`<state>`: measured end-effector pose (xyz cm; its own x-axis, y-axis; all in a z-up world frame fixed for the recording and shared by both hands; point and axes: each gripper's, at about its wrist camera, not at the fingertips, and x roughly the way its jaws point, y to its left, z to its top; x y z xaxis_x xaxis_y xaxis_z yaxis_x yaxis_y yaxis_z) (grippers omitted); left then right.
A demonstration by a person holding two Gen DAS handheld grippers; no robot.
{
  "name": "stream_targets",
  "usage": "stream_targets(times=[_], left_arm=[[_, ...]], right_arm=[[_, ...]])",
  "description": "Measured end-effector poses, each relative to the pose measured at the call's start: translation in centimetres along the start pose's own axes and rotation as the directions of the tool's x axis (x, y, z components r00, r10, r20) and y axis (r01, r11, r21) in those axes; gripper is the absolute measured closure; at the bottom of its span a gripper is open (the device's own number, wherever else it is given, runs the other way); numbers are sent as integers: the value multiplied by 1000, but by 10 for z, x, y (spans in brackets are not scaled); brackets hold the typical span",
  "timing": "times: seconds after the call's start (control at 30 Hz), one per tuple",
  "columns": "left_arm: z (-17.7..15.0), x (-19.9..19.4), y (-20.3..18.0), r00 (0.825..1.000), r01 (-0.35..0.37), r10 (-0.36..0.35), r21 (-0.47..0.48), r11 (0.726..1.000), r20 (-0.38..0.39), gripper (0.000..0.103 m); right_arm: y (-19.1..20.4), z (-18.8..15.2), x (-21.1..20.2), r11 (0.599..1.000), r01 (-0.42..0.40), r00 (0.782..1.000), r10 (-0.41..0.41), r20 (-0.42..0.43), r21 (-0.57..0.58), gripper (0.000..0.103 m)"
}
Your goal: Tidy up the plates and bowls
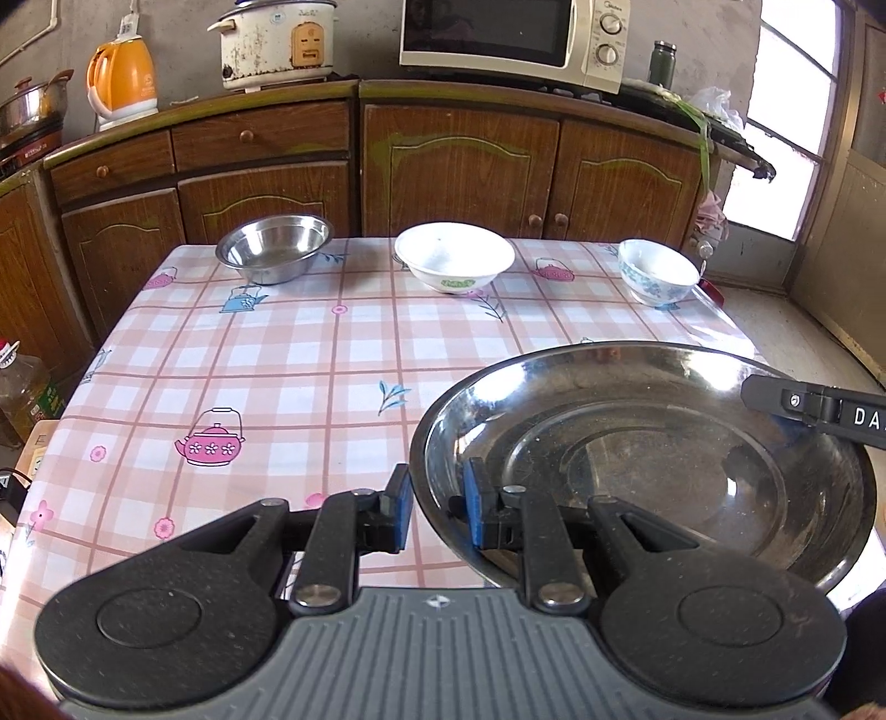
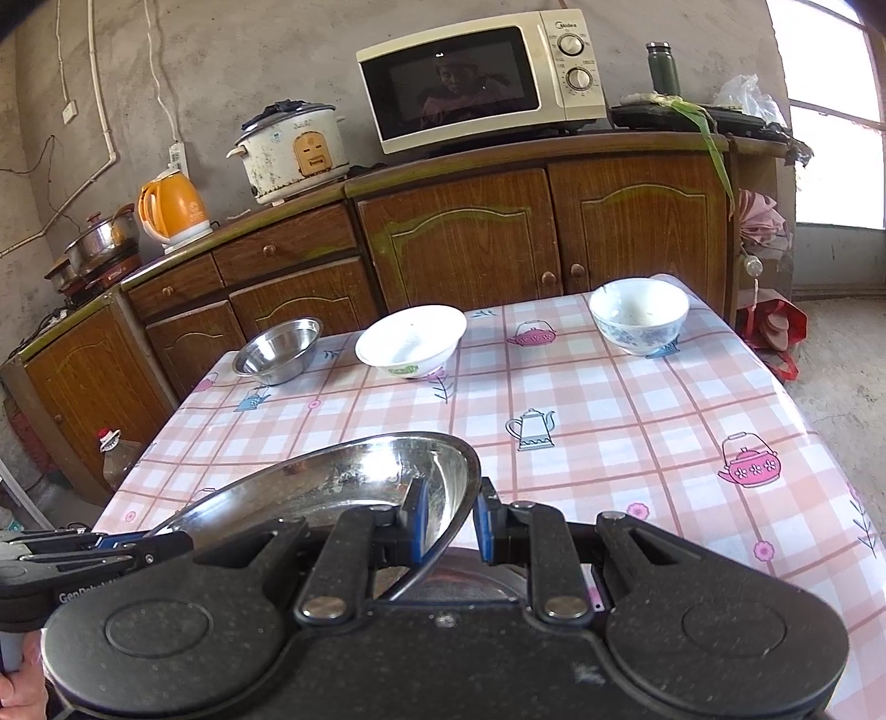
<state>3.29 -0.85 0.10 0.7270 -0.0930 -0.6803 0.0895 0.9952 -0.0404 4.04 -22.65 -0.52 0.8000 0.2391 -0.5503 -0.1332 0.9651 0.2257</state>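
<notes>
Both grippers hold one large steel plate (image 1: 653, 459) above the near part of the checked table (image 1: 288, 354). My left gripper (image 1: 437, 507) is shut on the plate's left rim, one blue pad inside and one outside. My right gripper (image 2: 449, 523) is shut on the plate's (image 2: 354, 476) right rim, and its tip shows at the right in the left wrist view. Along the table's far edge stand a small steel bowl (image 1: 274, 246), a white bowl with green print (image 1: 454, 257) and a blue-patterned bowl (image 1: 658, 271).
Brown cabinets (image 1: 459, 166) stand behind the table, carrying a microwave (image 1: 512, 39), a rice cooker (image 1: 277, 41), an orange kettle (image 1: 122, 77) and a pot (image 1: 30, 102). An oil bottle (image 1: 22, 387) stands on the floor at the left. A doorway (image 1: 792, 127) opens at the right.
</notes>
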Motion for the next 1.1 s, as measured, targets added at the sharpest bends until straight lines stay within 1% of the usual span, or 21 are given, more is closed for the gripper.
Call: stream_targets(times=[0.57,1.1], left_arm=[[-15,15,-21,997,41,-39,29,999,-60,82],[-26,26,-34,993,56,-50,52,997,-102,82]], right_arm=[[-26,-22,-7,998,56,998,-55,-38,23,79],[-42,-41,-6,996,86,993,-83,-81,33,79]])
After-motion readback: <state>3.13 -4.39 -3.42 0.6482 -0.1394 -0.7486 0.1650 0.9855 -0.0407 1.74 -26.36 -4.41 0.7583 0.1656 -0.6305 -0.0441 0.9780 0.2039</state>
